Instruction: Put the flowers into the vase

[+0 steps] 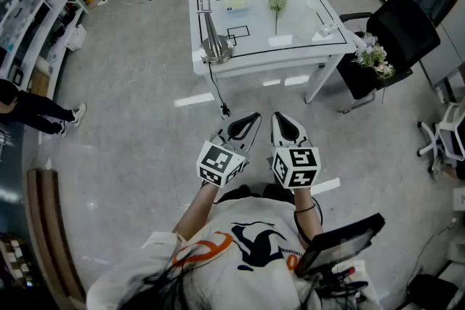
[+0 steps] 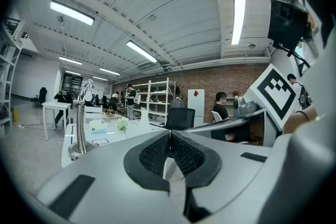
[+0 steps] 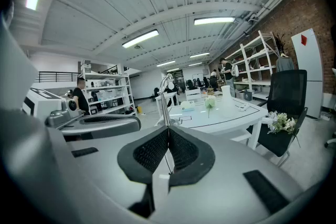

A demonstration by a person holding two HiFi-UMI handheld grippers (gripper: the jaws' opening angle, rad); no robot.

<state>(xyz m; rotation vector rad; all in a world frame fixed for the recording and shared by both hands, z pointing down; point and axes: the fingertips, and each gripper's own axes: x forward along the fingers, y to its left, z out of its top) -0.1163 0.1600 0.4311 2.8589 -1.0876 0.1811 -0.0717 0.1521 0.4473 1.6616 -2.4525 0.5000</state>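
Head view: well left of the white rectangular table with black line markings (image 1: 320,47), a person in dark trousers and white shoes (image 1: 40,116) stands at the picture's edge. On the table's left end stands a tall metal stand with a round base (image 1: 216,49). Beyond it, towards the table's far edge, lies a pale flat box (image 1: 237,3). Near the table's middle lies a single green-white flower on a long stem (image 1: 277,3), and right of it stands a white vase (image 3: 226,93), apart from the flower. Just beside the table's right end is a black office chair (image 1: 407,25) with a bunch of small pale flowers (image 1: 375,56) on its seat.

Well short of the table's near edge, over the grey floor, the left gripper (image 1: 251,120) is clenched with nothing between its jaws. Beside it, the right gripper (image 1: 281,121) is likewise clenched and empty.
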